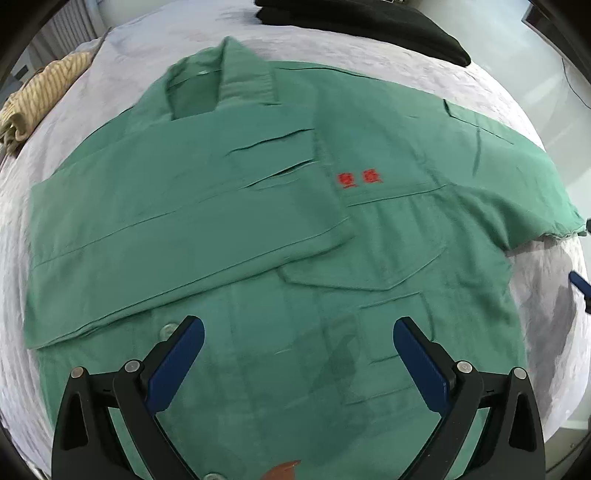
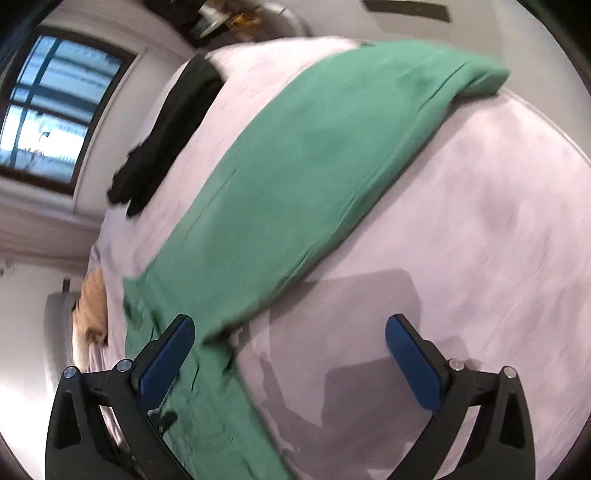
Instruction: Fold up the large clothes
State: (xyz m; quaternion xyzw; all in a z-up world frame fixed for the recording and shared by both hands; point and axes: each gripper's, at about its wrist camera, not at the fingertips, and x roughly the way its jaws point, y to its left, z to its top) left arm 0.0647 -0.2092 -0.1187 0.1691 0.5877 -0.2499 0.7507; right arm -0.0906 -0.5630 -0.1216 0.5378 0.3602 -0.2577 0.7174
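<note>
A large green shirt [image 1: 258,229] with red embroidered characters [image 1: 359,180] lies flat on a pale lilac bed sheet [image 1: 546,295]. One sleeve [image 1: 177,243] is folded across the chest; the other sleeve [image 1: 517,184] stretches out to the right. My left gripper [image 1: 298,328] hovers open over the shirt's lower front, nothing between its blue pads. In the right wrist view the outstretched green sleeve [image 2: 295,177] runs diagonally across the sheet [image 2: 461,221]. My right gripper [image 2: 290,326] is open above the sleeve's edge and the bare sheet, holding nothing.
A black garment [image 1: 388,26] lies at the far edge of the bed, also seen as dark cloth [image 2: 170,129] in the right wrist view. A striped yellow cloth [image 1: 37,99] sits bunched at the left. A window [image 2: 48,110] is beyond the bed.
</note>
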